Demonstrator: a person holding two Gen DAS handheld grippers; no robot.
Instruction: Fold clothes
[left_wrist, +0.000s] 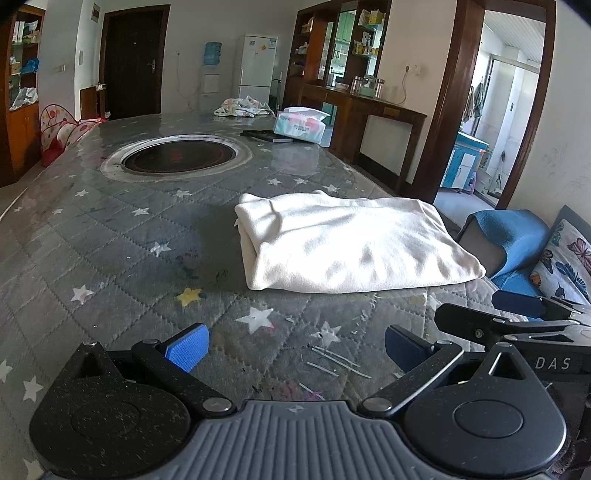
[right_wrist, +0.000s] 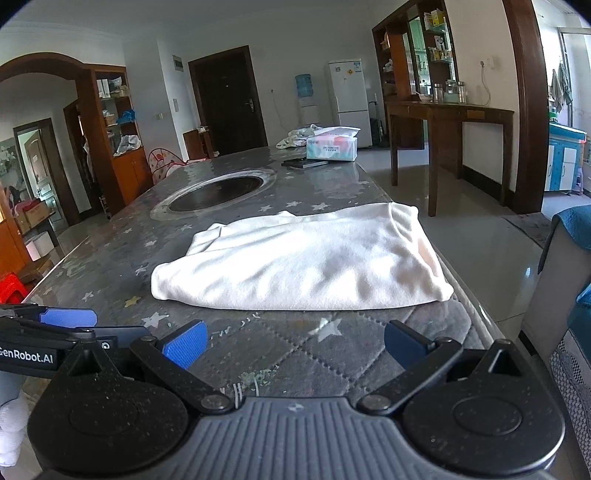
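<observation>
While the left gripper (left_wrist: 295, 349) stands wide and empty over the star-print table (left_wrist: 110, 236), the folded white garment (left_wrist: 351, 243) lies at one o'clock; from the right wrist, the right gripper (right_wrist: 295, 347), equally wide, faces it at twelve o'clock.

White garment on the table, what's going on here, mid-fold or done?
A person holds a claw in each hand over a star-patterned table. The white garment lies folded into a compact rectangle near the table's right edge, with neither claw touching it. The left claw and the right claw both hang open, short of the garment's near edge. Folding looks done or paused. A tissue box sits at the far end.
</observation>
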